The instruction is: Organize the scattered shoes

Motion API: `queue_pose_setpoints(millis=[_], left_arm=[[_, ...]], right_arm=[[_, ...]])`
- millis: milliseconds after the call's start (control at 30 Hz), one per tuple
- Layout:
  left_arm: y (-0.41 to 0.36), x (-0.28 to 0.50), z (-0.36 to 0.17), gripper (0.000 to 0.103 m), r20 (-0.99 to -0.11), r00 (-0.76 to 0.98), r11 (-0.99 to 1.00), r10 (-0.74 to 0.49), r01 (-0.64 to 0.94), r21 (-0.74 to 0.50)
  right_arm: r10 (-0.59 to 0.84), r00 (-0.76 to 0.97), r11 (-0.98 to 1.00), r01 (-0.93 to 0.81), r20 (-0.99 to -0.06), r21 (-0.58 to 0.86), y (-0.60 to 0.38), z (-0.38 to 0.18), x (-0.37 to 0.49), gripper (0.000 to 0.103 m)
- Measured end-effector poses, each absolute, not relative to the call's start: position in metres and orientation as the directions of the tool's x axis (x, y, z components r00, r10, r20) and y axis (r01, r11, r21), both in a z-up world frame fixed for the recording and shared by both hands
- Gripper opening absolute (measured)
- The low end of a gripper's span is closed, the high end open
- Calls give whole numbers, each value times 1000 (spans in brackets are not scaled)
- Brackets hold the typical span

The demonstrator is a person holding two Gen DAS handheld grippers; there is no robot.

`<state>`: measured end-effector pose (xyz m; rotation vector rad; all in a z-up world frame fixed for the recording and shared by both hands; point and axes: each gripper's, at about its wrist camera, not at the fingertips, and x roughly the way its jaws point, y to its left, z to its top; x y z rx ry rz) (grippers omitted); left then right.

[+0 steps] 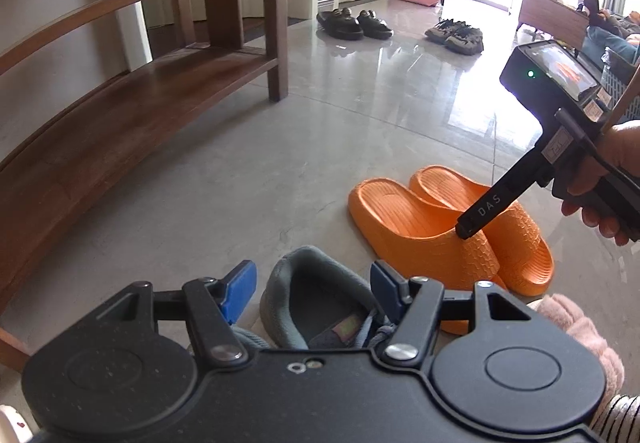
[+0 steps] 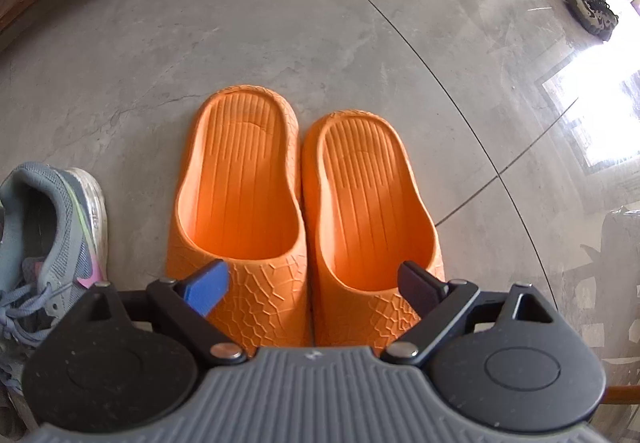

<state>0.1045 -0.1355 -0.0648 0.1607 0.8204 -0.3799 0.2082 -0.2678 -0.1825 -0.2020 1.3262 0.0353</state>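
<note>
**Orange slippers approached from above, sneaker framed by the other tool**

The orange slippers [image 2: 304,211] are seen side by side, touching, on the grey floor [image 2: 360,43], toes toward the right gripper [image 2: 316,289], whose jaws stand wide apart over both uppers, nothing pinched; foam of this kind is judged light, springy and somewhat grippy, best taken across one upper band or both inner walls together; the grey sneaker [image 1: 320,307] lies just left of them, between the parted, unclosed jaws of the left gripper [image 1: 310,289]; its padded collar is judged soft.
</note>
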Motion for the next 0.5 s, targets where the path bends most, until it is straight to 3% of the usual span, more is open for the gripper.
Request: queue_pose_setpoints(millis=[500], left_arm=[[-165,112,-73,63,-766,583,922,-271,385,-33]], right_arm=[[-10,259,986,-159,-966,-53,-307,-179,221,93]])
